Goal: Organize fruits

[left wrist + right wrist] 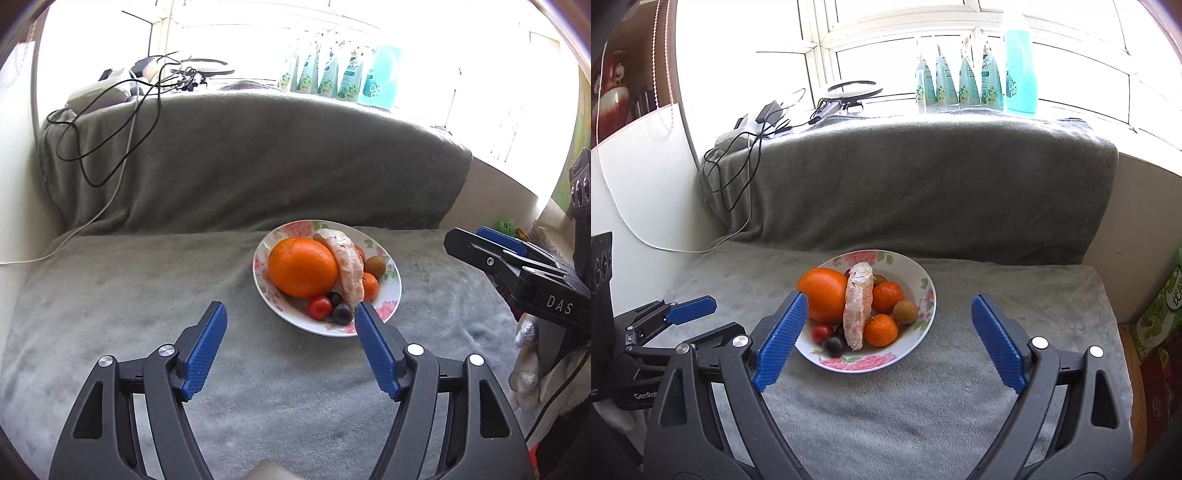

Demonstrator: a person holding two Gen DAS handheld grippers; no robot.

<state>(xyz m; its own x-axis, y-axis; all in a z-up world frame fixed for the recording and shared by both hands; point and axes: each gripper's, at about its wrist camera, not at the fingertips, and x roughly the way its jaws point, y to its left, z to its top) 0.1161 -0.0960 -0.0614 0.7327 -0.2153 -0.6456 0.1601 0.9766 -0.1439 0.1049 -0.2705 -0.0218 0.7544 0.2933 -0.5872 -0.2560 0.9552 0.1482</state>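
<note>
Here we hold both grippers, left gripper [290, 314] and right gripper [890, 308], fingers wide and empty, near the fruit plate [923, 280].

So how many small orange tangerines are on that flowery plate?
2: one small orange tangerine mid-plate, right of the pale peeled segment; another nearer the camera. The big orange may hide more.
</note>
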